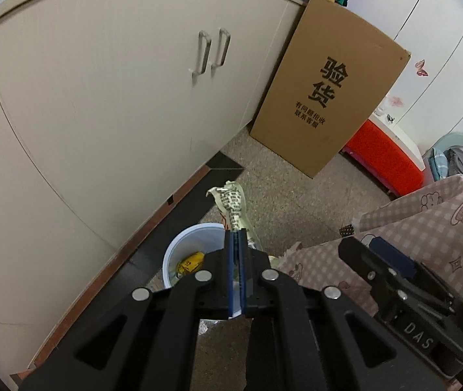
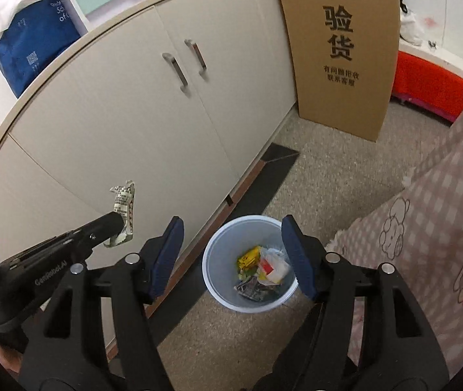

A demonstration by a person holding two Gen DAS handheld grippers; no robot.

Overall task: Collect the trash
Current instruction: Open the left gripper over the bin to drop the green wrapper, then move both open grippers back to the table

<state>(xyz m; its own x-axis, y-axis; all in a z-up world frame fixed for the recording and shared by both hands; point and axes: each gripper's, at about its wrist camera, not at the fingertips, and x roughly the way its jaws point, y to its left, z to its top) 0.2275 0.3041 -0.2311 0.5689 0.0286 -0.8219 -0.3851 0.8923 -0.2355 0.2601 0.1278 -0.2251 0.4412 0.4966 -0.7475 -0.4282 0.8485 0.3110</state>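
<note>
The left gripper (image 1: 238,238) is pressed together on a crumpled wrapper (image 1: 231,202), which sticks out beyond the fingertips toward the upper middle of the left wrist view, its long axis along the fingers. In the right wrist view the same wrapper (image 2: 124,208) hangs at the left of the frame, in front of the white cabinet doors (image 2: 140,123), while the trash bin (image 2: 213,260) stands at the lower centre. So the wrapper is to the left of the bin and not yet over its opening; I judge the coming move must carry it rightward in that view and then let go. The right gripper (image 2: 233,244) is spread, with nothing between its fingers, and the bin is seen straight through the gap, so this hand is nearer to the bin but has nothing to drop. I count one wrapper in the grip, one bin, and inside it several pieces: a yellow packet (image 2: 247,257), a white-and-red bag (image 2: 272,267) and some darker scraps. Further out stand one cardboard box (image 2: 339,49) and a pink checked cloth (image 2: 427,211).
</note>
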